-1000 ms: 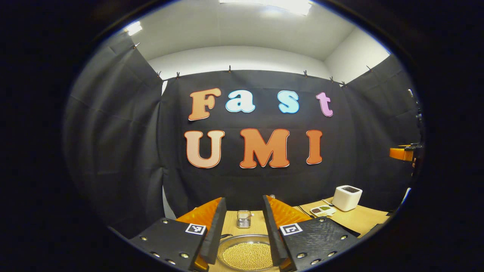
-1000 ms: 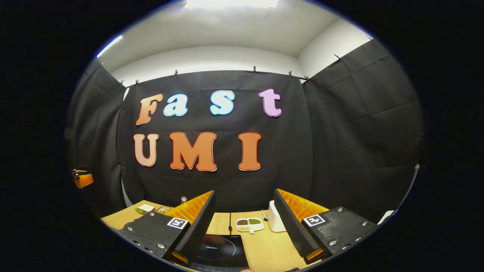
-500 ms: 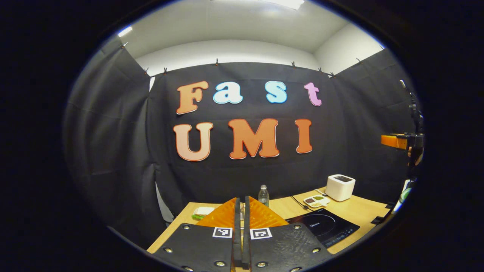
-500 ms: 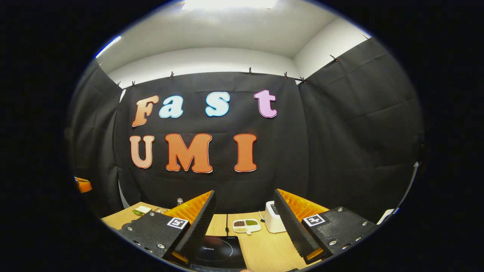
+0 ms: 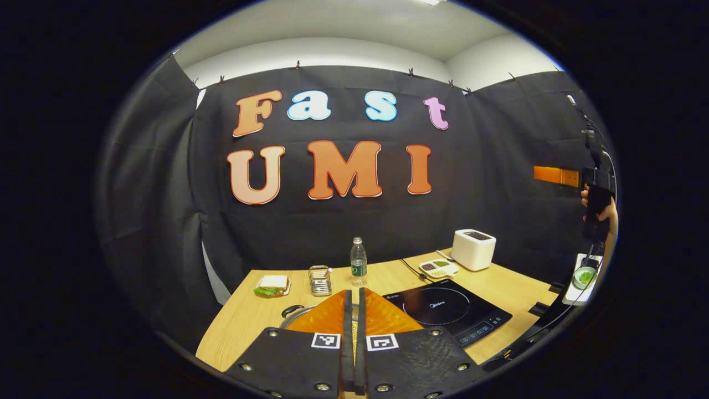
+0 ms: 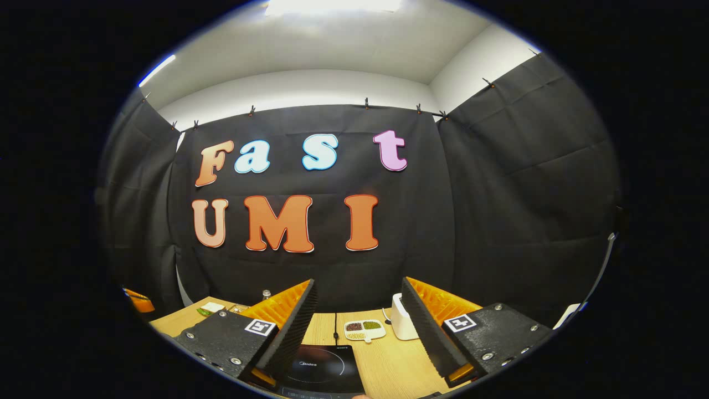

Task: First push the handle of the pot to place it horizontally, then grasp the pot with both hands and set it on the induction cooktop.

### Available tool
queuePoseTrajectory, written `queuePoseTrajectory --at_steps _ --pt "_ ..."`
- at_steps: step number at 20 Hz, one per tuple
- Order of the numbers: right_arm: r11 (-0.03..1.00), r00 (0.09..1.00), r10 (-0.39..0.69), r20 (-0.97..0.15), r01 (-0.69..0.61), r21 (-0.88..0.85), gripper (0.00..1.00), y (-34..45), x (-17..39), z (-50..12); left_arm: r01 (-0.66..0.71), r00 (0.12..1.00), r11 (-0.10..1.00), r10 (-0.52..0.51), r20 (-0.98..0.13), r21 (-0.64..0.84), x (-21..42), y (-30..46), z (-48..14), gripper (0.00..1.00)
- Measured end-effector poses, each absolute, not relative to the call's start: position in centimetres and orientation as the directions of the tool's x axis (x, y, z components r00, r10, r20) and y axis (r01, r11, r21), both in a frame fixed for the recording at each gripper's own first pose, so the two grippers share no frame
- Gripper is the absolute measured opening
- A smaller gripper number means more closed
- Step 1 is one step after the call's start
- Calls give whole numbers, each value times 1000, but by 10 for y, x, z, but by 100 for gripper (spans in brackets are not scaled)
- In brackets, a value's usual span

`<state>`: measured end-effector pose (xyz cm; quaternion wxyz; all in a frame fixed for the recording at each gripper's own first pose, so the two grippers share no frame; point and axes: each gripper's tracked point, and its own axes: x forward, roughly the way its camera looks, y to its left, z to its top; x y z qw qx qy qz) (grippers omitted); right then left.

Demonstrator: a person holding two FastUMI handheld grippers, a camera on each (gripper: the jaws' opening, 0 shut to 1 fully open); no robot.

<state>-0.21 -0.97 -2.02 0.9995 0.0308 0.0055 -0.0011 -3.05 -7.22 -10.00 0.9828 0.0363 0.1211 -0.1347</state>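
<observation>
Above the wooden table (image 5: 501, 280), the left gripper (image 5: 354, 310) has its fingers pressed together on nothing, the pot (image 5: 293, 315) peeking out just behind them. Beside it lies the induction cooktop (image 5: 446, 307). The right gripper (image 6: 359, 313) hangs wide apart over that cooktop's near edge.

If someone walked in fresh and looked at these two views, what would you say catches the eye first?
In the left gripper view, the left hand-held gripper fills the foreground, fingers pressed together, hiding most of the pot just behind it. Right of it on the wooden table lies the black induction cooktop, with a white toaster behind. In the right gripper view, the right hand-held gripper stands wide open above the cooktop.
</observation>
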Motion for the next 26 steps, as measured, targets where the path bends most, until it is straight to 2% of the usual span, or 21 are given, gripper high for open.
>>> queuePoseTrajectory --at_steps 7,12,20,26 --pt "1000 1000 -12 10 12 22 95 -8 -1 -21 346 867 938 -310 -389 24 -59 -89 -167 2" --pt "999 1000 13 -20 -13 40 95 0 -1 -31 384 793 923 -346 -502 -31 -91 -103 -229 2" --pt "999 999 21 -24 -21 38 95 3 -6 -33 400 692 914 -348 -633 -65 -107 -107 -302 2" --pt "998 998 54 -44 -52 43 95 14 -9 -39 373 669 926 -309 -676 -54 -96 -103 -338 3"
